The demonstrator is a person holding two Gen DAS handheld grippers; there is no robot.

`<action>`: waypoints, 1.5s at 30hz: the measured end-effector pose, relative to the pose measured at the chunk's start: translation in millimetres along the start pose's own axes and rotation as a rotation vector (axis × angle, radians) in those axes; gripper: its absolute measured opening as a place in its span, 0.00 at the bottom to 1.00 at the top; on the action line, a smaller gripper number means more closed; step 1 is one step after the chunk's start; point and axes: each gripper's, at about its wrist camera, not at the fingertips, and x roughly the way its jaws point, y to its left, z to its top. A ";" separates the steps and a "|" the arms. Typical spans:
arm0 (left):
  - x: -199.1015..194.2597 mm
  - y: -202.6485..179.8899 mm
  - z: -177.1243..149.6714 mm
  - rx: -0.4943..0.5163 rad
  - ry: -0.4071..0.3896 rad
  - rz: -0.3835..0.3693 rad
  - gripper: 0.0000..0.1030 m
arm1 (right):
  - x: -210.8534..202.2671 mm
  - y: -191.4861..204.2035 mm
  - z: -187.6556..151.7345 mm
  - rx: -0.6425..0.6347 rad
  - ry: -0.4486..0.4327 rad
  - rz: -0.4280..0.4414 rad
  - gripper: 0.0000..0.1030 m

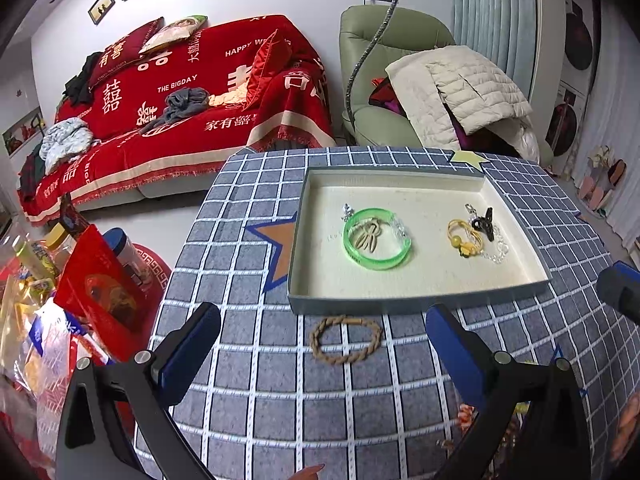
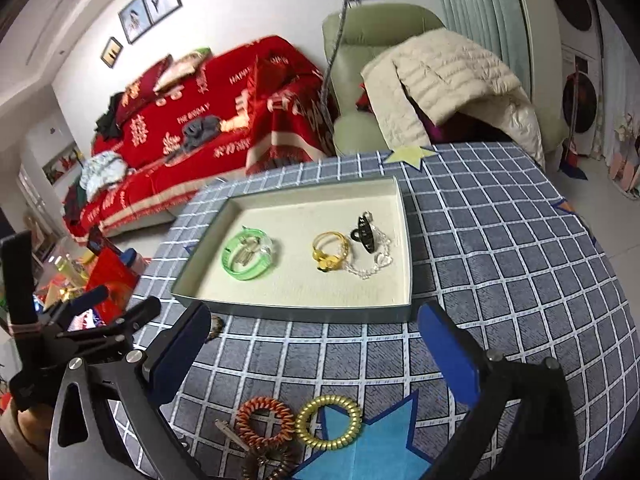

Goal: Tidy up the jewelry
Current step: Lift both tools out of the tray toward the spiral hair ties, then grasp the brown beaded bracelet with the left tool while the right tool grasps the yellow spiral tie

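A shallow cream-lined tray (image 1: 416, 300) (image 2: 296, 312) sits on the checked tablecloth. Inside lie a green bangle (image 1: 377, 243) (image 2: 249, 259), a yellow ring-shaped piece (image 1: 464, 236) (image 2: 330, 254), a black clip (image 1: 485, 222) (image 2: 365, 233) and a clear bead chain (image 2: 370, 266). A brown rope bracelet (image 1: 346, 338) lies on the cloth just in front of the tray, between the fingers of my open left gripper (image 1: 324, 344). My right gripper (image 2: 316, 356) is open and empty above the cloth. An orange coil hair tie (image 2: 265, 420) and a gold coil hair tie (image 2: 329, 422) lie below it.
A red-covered sofa (image 1: 192, 92) and a green armchair (image 1: 384, 64) with a white jacket stand behind the table. Red packets and bottles (image 1: 80, 288) crowd the floor at the left. A darker coil tie (image 2: 276, 468) lies at the bottom edge.
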 end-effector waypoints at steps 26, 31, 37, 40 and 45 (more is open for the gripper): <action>-30.5 -18.3 -88.2 0.051 0.123 -0.082 1.00 | -4.3 -25.0 -65.5 0.038 0.188 -0.073 1.00; -28.0 -27.9 -99.9 0.061 0.161 -0.108 1.00 | 4.8 -33.6 -75.9 0.046 0.235 -0.106 1.00; -34.2 -47.2 -106.4 0.099 0.171 -0.150 1.00 | 18.9 -35.7 -79.4 0.010 0.272 -0.135 1.00; -34.2 -58.6 -106.5 0.100 0.179 -0.165 1.00 | 24.9 -33.3 -79.2 -0.020 0.282 -0.137 1.00; -31.3 -71.8 -106.9 0.091 0.191 -0.172 1.00 | 35.0 -26.4 -77.2 -0.088 0.294 -0.130 0.90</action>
